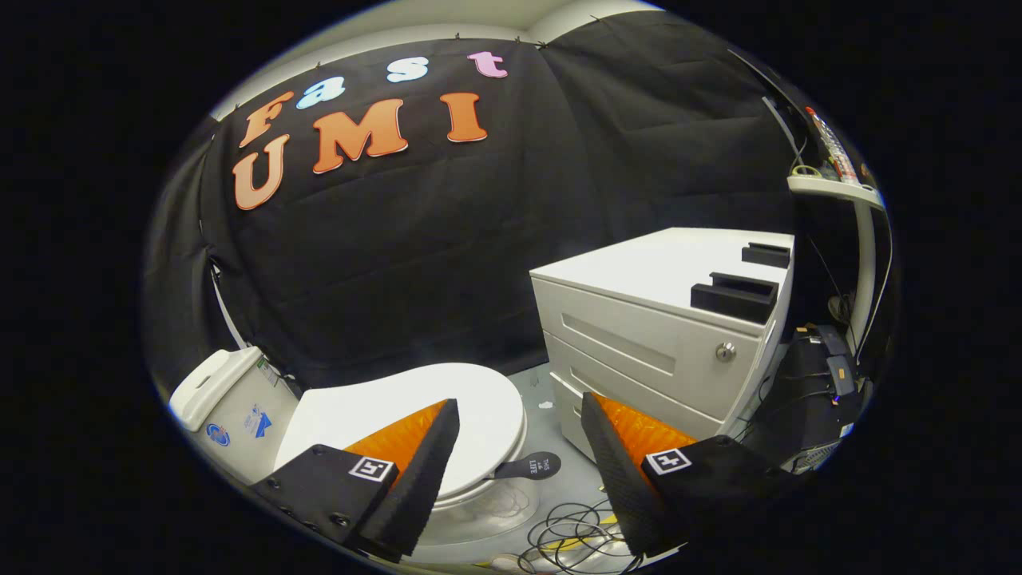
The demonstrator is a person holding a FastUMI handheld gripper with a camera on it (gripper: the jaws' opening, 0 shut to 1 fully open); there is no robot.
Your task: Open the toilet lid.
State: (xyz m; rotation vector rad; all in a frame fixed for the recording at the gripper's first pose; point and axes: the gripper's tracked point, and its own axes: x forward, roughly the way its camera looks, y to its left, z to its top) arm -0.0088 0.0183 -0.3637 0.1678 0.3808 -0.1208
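Below the spread, empty tongs (pixel 519 415) lies the closed toilet lid (pixel 383 411).

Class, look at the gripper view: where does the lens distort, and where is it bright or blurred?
Gripper view: fisheye bends the cabinet edges; the closed toilet lid is brightly lit, nearly featureless; the open tool fingers look slightly soft up close.

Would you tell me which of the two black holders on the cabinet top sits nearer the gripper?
The larger-looking black holder at the cabinet's front edge, above the lock; the other holder sits farther back. The open gripper holds nothing.
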